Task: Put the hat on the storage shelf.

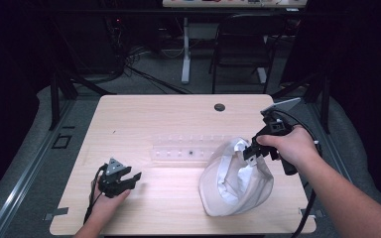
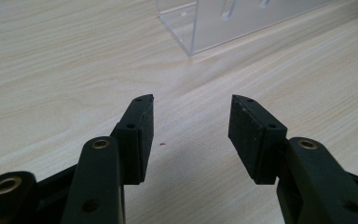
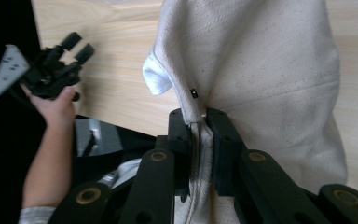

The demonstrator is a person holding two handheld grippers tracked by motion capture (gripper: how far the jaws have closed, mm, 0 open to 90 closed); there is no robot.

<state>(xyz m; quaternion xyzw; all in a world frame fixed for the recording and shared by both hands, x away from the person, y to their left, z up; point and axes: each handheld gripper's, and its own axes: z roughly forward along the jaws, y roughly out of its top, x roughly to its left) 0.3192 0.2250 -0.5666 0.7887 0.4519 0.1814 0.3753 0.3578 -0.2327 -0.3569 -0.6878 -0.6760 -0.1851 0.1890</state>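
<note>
Right hand-held gripper (image 3: 198,123) clamped on cream cap (image 3: 261,70).

On the table (image 1: 144,111), the cloth cap (image 1: 235,186) lies at about four o'clock from the centre, near the front edge, with the right gripper (image 1: 250,150) at its one o'clock edge, jaws pinched on the fabric. The clear rack (image 1: 183,148) lies across the middle, at ten o'clock from the cap and just beside it. The left gripper (image 1: 135,177) sits at eight o'clock from the centre, well apart from the cap, and the cable hole (image 1: 220,107) is at twelve o'clock near the far edge.
</note>
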